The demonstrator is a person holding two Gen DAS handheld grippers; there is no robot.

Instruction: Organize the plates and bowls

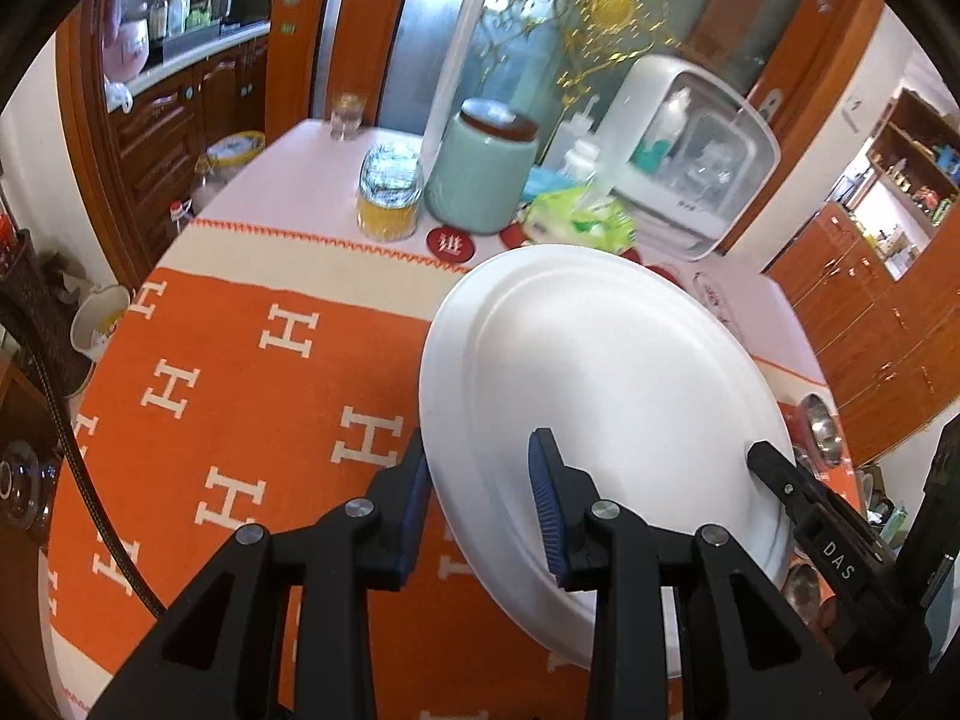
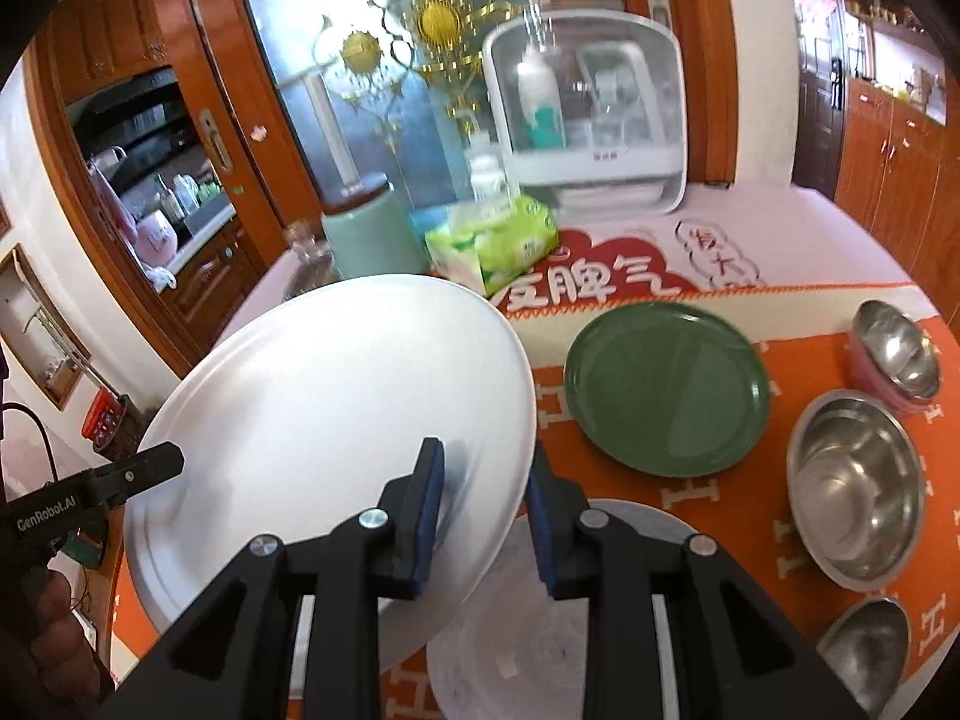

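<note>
A large white plate (image 1: 600,360) hangs tilted above the orange cloth, held by both grippers at opposite sides of its rim. My left gripper (image 1: 480,510) is shut on the plate's left rim, blue pads on either face. In the right wrist view my right gripper (image 2: 486,510) is shut on the right rim of the same white plate (image 2: 330,390). A green plate (image 2: 666,390) lies flat on the cloth to the right. A grey plate (image 2: 630,519) lies below my right gripper. Beside them stand steel bowls (image 2: 855,492), one nested in a pink bowl (image 2: 894,360).
At the back of the table stand a mint jar (image 1: 480,174), a jar of yellow contents (image 1: 390,192), a green tissue pack (image 2: 498,240) and a white dish cabinet (image 2: 588,108). Wooden cupboards surround the table. The orange cloth (image 1: 240,360) spreads left.
</note>
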